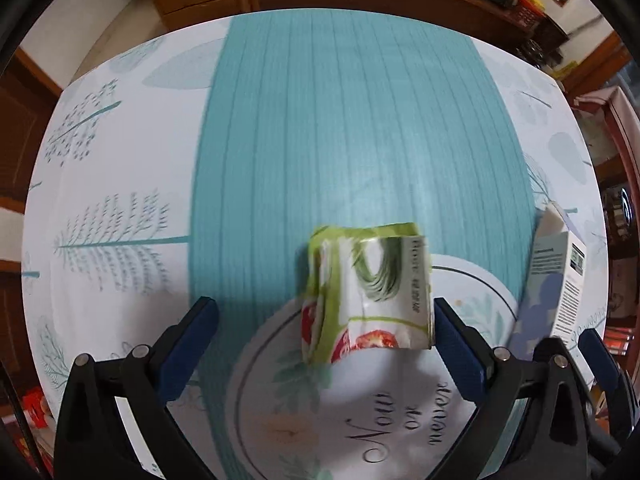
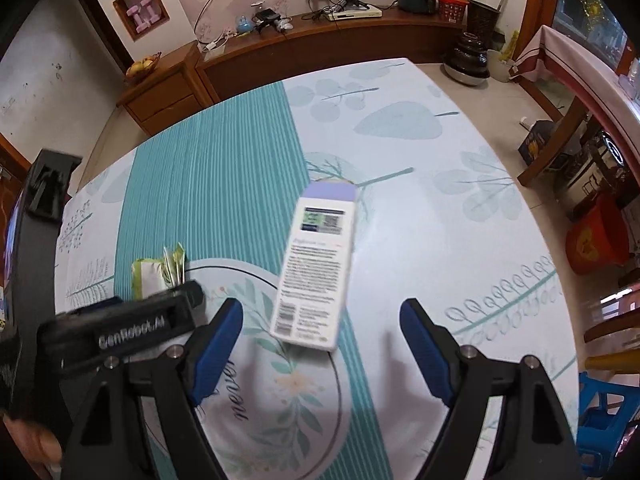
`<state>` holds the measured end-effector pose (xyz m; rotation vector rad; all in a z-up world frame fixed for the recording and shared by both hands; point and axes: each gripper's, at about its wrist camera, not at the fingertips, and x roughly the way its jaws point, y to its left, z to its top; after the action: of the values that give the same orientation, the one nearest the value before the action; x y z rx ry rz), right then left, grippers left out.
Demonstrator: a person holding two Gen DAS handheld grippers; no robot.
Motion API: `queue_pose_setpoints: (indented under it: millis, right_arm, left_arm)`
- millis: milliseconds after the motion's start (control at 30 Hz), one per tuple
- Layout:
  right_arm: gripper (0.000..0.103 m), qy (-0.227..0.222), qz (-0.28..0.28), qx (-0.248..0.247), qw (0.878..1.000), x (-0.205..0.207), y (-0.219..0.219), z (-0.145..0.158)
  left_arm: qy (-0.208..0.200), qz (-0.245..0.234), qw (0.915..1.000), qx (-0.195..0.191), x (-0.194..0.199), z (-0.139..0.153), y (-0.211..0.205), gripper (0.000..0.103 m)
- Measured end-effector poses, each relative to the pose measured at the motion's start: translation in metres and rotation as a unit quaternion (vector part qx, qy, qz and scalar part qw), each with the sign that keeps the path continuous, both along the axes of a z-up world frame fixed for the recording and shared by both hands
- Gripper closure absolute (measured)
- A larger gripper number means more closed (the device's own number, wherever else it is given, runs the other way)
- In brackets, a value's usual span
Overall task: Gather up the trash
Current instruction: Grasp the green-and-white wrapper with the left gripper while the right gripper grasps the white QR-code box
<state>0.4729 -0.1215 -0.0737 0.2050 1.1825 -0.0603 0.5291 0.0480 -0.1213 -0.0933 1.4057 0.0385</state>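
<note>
Right wrist view, carton [image 2: 316, 268] flat, long axis pointing away, right gripper [image 2: 322, 344] spread wide, left gripper [image 1: 326, 340] likewise.

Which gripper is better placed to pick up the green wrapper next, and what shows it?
Left. The left gripper is open with the green wrapper already between its fingers, against one pad. The right gripper faces the white box instead.

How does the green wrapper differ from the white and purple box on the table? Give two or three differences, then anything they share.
1. The green wrapper is crumpled and soft; the white and purple box is rigid and rectangular.
2. The wrapper shows green and red artwork; the box carries dense print and a barcode.
3. The wrapper sits between the open left hand-held gripper; the box lies ahead of the open right hand-held gripper.

Both rest on the tablecloth, ungrasped.
</note>
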Motion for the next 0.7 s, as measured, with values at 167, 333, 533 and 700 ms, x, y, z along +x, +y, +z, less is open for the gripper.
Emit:
queue_pose_setpoints:
  millis: [167, 333, 533, 700]
  right_arm:
    - [0.022, 0.013, 0.000, 0.001, 1.000, 0.013, 0.007, -0.009]
    - [0.022, 0.025, -0.014, -0.003, 1.000, 0.021, 0.007, -0.016]
    - [0.068, 0.031, -0.029, -0.008, 0.999, 0.019, 0.003, -0.021]
    - [0.068, -0.003, -0.037, 0.022, 0.999, 0.002, -0.003, -0.012]
  left_arm:
    - [-0.014, -0.009, 0.9998, 0.006, -0.004, 0.002, 0.006, 0.011]
    - [-0.021, -0.011, 0.9997, -0.002, -0.004, 0.003, 0.013, 0.023]
    - [-0.039, 0.000, 0.9982, -0.045, 0.000, 0.012, 0.025, 0.066]
    - [-0.071, 0.015, 0.9949, -0.070, -0.010, 0.026, 0.034, 0.088]
